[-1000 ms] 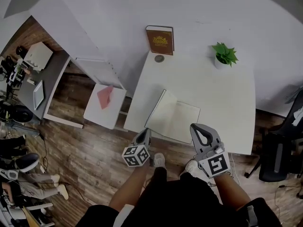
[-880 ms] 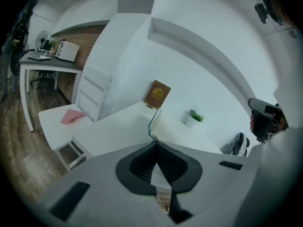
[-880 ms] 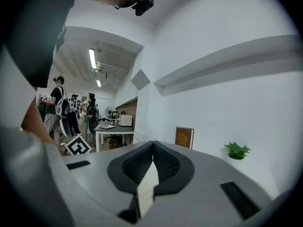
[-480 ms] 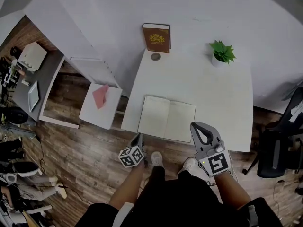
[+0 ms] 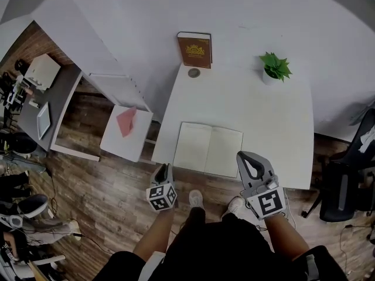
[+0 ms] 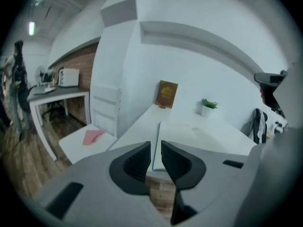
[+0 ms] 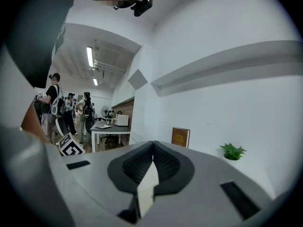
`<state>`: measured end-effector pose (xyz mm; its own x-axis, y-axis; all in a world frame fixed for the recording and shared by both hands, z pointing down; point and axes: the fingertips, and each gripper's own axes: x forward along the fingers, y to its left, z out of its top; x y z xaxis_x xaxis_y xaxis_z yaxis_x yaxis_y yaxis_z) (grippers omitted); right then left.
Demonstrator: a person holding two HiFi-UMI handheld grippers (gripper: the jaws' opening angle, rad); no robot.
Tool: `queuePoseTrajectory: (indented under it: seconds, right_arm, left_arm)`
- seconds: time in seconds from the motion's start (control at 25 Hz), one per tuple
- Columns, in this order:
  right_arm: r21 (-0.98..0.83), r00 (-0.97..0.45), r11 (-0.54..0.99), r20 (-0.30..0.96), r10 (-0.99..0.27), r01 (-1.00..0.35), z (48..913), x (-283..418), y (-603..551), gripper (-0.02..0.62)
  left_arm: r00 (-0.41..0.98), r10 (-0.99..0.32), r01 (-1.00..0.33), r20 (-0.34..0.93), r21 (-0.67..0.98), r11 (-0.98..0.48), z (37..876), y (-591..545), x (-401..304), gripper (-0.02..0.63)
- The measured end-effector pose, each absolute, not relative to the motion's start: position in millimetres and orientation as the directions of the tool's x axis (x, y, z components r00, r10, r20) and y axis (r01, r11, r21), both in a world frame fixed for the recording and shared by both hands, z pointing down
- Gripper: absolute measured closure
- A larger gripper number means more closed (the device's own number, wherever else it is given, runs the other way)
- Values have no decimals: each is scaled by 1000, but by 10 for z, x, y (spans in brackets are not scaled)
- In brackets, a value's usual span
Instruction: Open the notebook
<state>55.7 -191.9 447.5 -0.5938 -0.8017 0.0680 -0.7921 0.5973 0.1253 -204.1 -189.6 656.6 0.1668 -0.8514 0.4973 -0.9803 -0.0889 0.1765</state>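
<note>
The notebook (image 5: 208, 149) lies open and flat near the front edge of the white table (image 5: 246, 104), showing two blank pages. My left gripper (image 5: 163, 170) hangs just off the table's front left corner, short of the notebook. In the left gripper view its jaws (image 6: 155, 148) are opening with a narrow gap and nothing between them. The notebook (image 6: 199, 134) lies beyond them. My right gripper (image 5: 242, 156) hovers at the notebook's near right corner. In the right gripper view its tips (image 7: 152, 145) meet, shut on nothing.
A brown book (image 5: 195, 50) leans on the back wall with a small round thing (image 5: 194, 72) before it. A potted plant (image 5: 275, 67) stands at the back right. A low white side table with pink paper (image 5: 126, 122) is left of the table, a black chair (image 5: 345, 192) right.
The notebook's left half, raised a second ago, now lies flat. My left gripper has drawn back off the table edge, down and to the left. The right gripper has kept still.
</note>
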Motion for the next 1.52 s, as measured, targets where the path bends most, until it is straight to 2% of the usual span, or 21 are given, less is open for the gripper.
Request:
queuePoseTrajectory:
  seconds: [0.24, 0.6, 1.0, 1.28, 1.52]
  right_arm:
    - [102, -567, 574, 87, -819, -813, 4493, 639, -1932, 591]
    - [121, -546, 547, 47, -837, -828, 4377, 775, -1896, 591]
    - [152, -507, 504, 23, -862, -850, 4273, 980, -1862, 592]
    - [130, -471, 471, 36, -881, -872, 4212, 1080, -1838, 592]
    - [194, -457, 453, 25, -889, -870, 4119, 1106, -1817, 592]
  left_arm:
    - [279, -911, -955, 304, -14, -297, 5689, -2194, -1514, 549]
    - [429, -897, -891, 109, -113, -440, 4797, -2227, -695, 598]
    - [547, -836, -828, 43, -120, -548, 4383, -2080, -178, 600]
    - [557, -829, -820, 46, -130, -558, 4312, -2074, -89, 600]
    - [561, -827, -814, 40, -153, -560, 4250, -2062, -102, 600]
